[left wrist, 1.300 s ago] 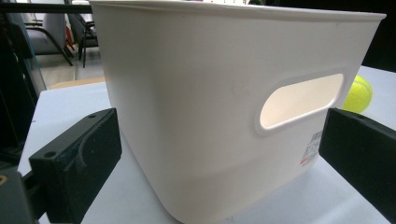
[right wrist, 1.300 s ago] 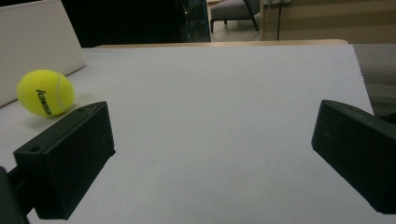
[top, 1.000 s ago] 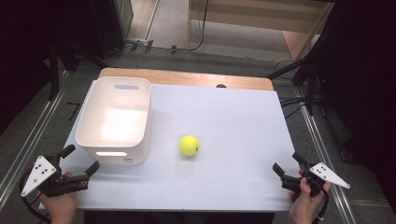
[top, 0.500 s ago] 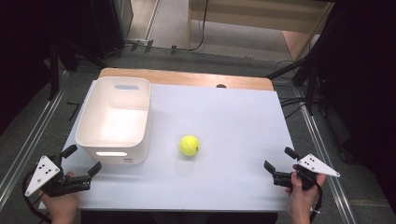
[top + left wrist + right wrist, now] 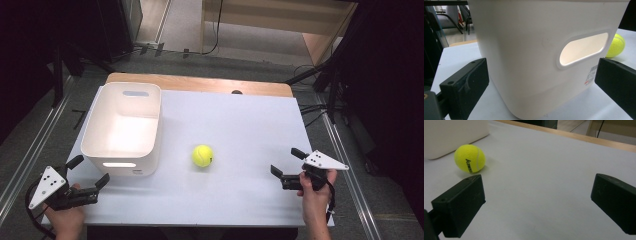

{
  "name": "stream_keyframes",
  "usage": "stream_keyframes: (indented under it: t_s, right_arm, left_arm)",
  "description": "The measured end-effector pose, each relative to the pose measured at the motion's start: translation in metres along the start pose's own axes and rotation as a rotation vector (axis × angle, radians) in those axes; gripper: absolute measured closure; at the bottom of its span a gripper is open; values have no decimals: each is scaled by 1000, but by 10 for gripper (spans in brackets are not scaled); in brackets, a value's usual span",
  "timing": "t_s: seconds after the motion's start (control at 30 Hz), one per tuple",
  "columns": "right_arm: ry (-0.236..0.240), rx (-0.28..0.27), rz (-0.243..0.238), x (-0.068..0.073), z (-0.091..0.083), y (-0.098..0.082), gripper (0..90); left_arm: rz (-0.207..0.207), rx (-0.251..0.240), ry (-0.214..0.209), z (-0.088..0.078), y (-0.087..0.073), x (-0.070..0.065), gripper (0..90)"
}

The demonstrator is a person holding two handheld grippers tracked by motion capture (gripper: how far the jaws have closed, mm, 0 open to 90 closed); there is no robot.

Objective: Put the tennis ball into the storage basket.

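A yellow tennis ball (image 5: 202,155) lies on the white table (image 5: 240,125), just right of a white plastic bin (image 5: 156,125) with handle cut-outs. My left gripper (image 5: 92,169) is open at the near left corner, close in front of the bin. In the left gripper view the bin's wall (image 5: 529,62) spans the open gripper (image 5: 541,72), and the ball (image 5: 616,45) peeks past it at the right. My right gripper (image 5: 284,161) is open near the right front, pointing left. The right gripper view has the ball (image 5: 470,158) ahead-left of the open gripper (image 5: 540,188).
A wooden strip (image 5: 200,83) runs along the table's far edge. Dark stands and cables sit on the floor beyond it and at both sides. A corner of the bin (image 5: 454,135) sits behind the ball in the right gripper view.
My right gripper has moved left and a little farther onto the table, nearer the ball. The left gripper has barely shifted. Ball and bin stay put.
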State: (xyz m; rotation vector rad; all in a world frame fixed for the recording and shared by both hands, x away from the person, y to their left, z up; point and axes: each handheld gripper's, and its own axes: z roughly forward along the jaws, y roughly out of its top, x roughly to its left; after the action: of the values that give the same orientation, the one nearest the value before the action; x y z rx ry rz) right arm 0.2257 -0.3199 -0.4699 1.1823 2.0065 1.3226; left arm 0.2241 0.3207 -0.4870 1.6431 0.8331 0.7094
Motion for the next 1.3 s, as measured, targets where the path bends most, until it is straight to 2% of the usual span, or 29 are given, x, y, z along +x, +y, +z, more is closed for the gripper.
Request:
stream_keyframes:
  t_s: [0.23,0.4,0.53,0.63,0.83,0.97,1.3]
  right_arm:
    - [37,45,-25,6,12,19,0]
    - [63,79,-31,9,22,26,0]
    - [97,92,-54,12,29,31,0]
    - [104,100,-67,15,34,35,0]
    - [128,153,-89,20,44,44,0]
    - [145,197,-124,25,52,51,0]
    - [194,275,-148,35,71,61,0]
  left_arm:
    - [-1,7,6,1,0,-1,0]
    - [-1,9,6,0,0,-1,0]
    - [1,13,5,1,0,-1,0]
    - [0,18,5,1,0,-1,0]
    - [10,21,5,2,0,-1,0]
    - [9,21,3,2,0,-1,0]
    - [10,24,3,2,0,-2,0]
